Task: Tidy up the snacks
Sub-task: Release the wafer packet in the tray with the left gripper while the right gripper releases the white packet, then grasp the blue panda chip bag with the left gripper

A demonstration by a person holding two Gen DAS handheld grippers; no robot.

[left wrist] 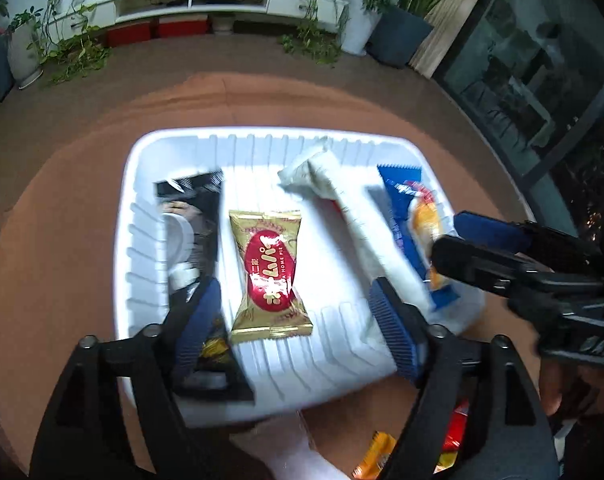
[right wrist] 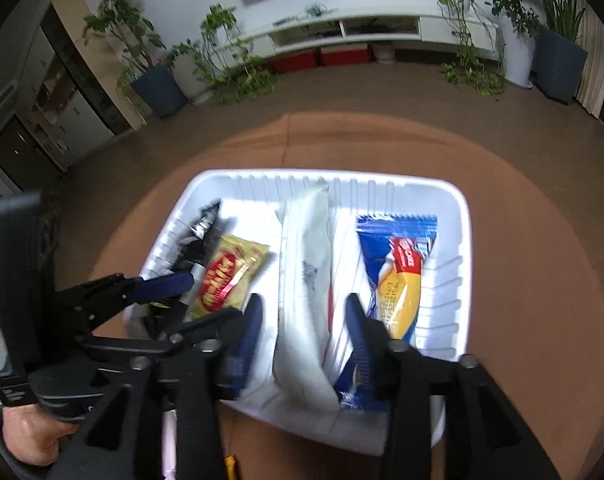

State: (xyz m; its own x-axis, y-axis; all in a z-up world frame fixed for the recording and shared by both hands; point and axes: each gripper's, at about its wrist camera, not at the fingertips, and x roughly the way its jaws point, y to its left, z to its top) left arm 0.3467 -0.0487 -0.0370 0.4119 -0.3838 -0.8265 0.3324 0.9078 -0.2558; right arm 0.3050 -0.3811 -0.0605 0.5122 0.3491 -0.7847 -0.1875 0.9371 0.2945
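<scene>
Snacks sit in a row inside a white ribbed tray (left wrist: 142,216) on a round brown table (left wrist: 62,240); the sorting step looks well along, though a few packets remain outside.

Nearest in the left wrist view, at about five o'clock below the tray's near rim, orange and red wrappers (left wrist: 386,456) lie on the table, partly hidden, so their number cannot be told. The left gripper (left wrist: 298,328) hangs over the near edge of the tray with its fingers spread wide and nothing between them. Just beyond, at twelve o'clock from it, lies a gold packet with a red oval label (left wrist: 268,276). At ten o'clock a black packet (left wrist: 194,220) lies along the tray's left wall. At one o'clock a long white packet (left wrist: 342,208) lies slantwise, and past it at two o'clock a blue packet with an orange cake picture (left wrist: 414,216) sits by the right wall.

The right gripper (right wrist: 302,336) also has its fingers parted, straddling the near end of the white packet without pinching it; whether the pads touch it cannot be told through the blur.

Beyond the table are a brown floor, potted plants (right wrist: 154,72) and a low white cabinet (right wrist: 342,28).

Judging from this, the next move calls for drawing a gripper back toward six o'clock, lowering over a loose wrapper and closing gently, since crinkly film slips easily.
</scene>
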